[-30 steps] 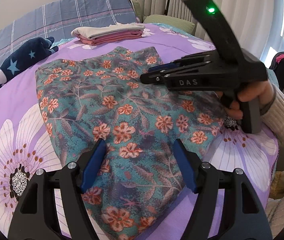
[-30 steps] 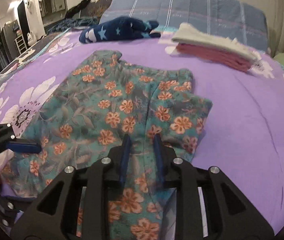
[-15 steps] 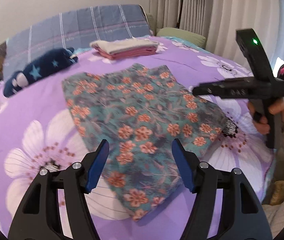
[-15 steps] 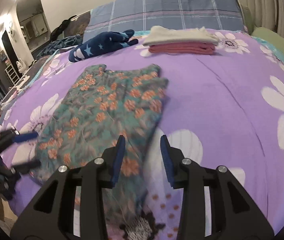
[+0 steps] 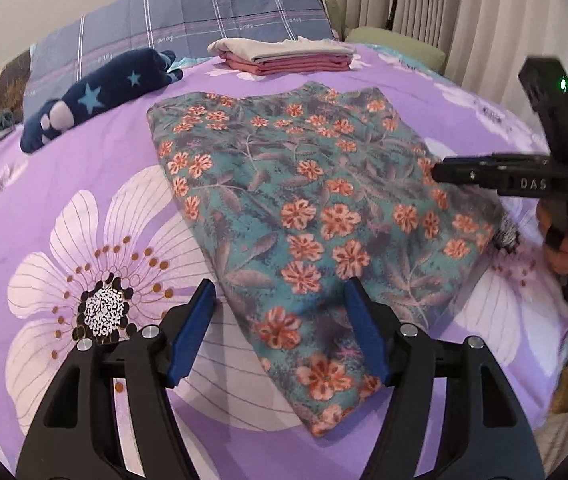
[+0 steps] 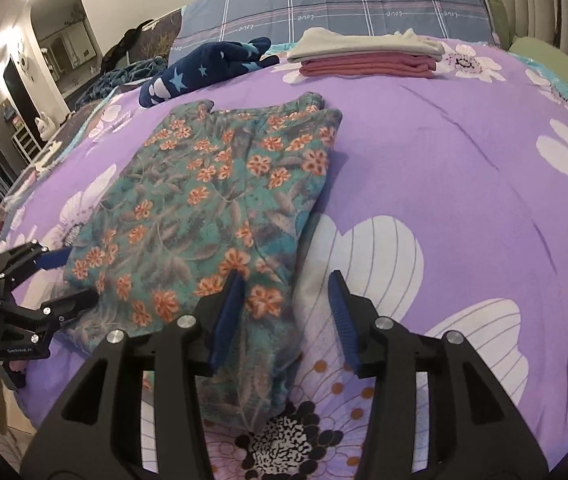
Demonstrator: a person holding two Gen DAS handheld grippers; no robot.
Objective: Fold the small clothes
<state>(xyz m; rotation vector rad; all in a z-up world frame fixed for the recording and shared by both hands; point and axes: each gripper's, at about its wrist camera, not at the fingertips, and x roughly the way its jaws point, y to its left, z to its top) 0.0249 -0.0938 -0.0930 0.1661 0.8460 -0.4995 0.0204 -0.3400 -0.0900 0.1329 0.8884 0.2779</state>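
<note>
A teal garment with orange flowers (image 5: 315,208) lies folded flat on the purple flowered bedspread (image 5: 84,184); it also shows in the right wrist view (image 6: 212,216). My left gripper (image 5: 284,328) is open and empty, hovering over the garment's near corner. My right gripper (image 6: 285,312) is open and empty above the garment's near right edge. It also shows at the right of the left wrist view (image 5: 439,172), held in a hand. The left gripper shows at the far left of the right wrist view (image 6: 72,276), jaws apart at the garment's corner.
A stack of folded clothes, white on pink (image 5: 287,56), lies at the back of the bed. A navy plush toy with stars (image 5: 100,96) lies at the back left. A blue plaid pillow (image 5: 188,20) stands behind. Curtains (image 5: 463,20) hang at the right.
Both grippers have pulled back from the garment and risen. The right gripper's jaws, nearly closed one second ago, have opened wide. The garment lies released on the bed.
</note>
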